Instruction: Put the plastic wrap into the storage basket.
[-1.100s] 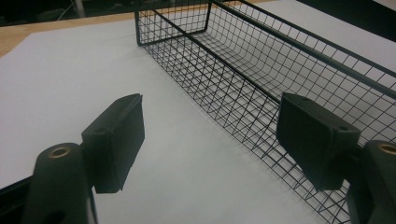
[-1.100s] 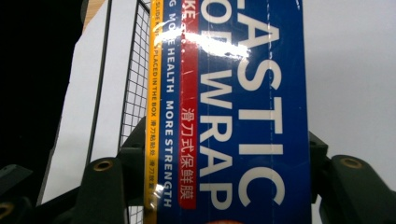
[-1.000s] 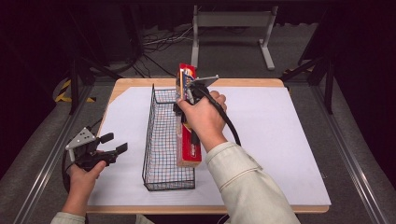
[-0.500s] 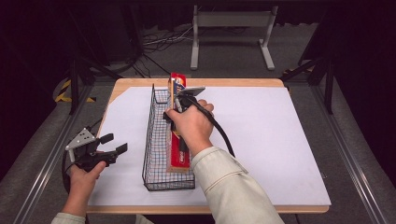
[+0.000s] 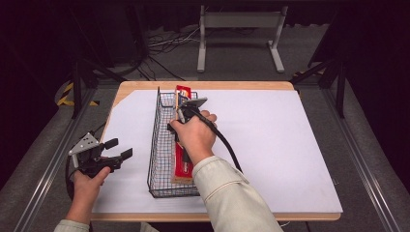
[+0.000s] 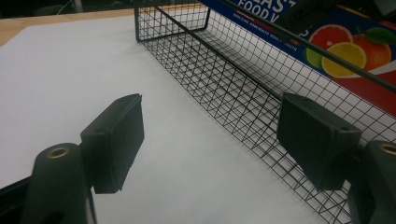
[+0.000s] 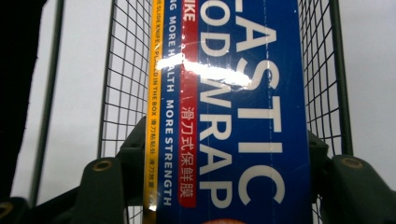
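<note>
While the right gripper (image 5: 180,126) clamps the plastic wrap box (image 7: 233,116) across its width, jaws fairly wide but pressing both long sides, that box has come down a fair bit from a second ago. It was tilted up over the wire basket (image 5: 155,145) then; now it lies lengthwise inside, far end poking just above the back rim. Looks to me like the drop-in is nearly done and letting go is what's left. The left gripper (image 5: 112,153) sits open and empty just beside the basket on the white table cover (image 5: 280,145), same spot as before.
</note>
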`<state>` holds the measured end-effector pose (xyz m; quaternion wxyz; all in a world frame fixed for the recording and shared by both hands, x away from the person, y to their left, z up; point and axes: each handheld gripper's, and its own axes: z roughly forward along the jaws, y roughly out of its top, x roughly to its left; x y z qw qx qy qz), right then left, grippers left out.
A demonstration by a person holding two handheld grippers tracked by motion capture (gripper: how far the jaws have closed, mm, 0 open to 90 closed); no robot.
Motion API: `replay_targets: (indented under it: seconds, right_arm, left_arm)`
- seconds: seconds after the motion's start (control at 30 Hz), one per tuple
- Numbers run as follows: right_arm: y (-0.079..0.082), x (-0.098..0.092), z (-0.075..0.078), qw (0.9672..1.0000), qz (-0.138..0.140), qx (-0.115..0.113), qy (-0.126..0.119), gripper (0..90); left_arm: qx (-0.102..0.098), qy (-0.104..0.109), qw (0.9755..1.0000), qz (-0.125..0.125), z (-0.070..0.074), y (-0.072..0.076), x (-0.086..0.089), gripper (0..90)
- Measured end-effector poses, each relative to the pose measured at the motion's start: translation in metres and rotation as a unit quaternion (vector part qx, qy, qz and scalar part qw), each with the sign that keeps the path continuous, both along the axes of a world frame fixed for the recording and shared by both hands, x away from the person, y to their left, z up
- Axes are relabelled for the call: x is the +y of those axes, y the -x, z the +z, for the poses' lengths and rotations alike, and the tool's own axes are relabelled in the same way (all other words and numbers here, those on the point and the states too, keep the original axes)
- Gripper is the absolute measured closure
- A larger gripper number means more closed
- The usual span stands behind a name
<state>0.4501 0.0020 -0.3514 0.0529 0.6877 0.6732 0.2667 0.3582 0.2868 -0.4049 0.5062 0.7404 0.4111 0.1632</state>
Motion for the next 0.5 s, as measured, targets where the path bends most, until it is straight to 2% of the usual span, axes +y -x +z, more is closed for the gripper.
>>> replay_targets:
  seconds: [0.23,0.5]
  right_arm:
    - [0.000,0.007,-0.016,0.9999,0.002,0.013,0.009,40.2]
    - [0.000,0.013,-0.026,0.9995,0.003,0.021,0.022,40.1]
  left_arm:
    - [0.001,0.000,1.0000,-0.002,0.000,-0.001,-0.002,23.9]
    - [0.002,0.003,1.0000,-0.004,-0.001,-0.001,-0.002,24.0]
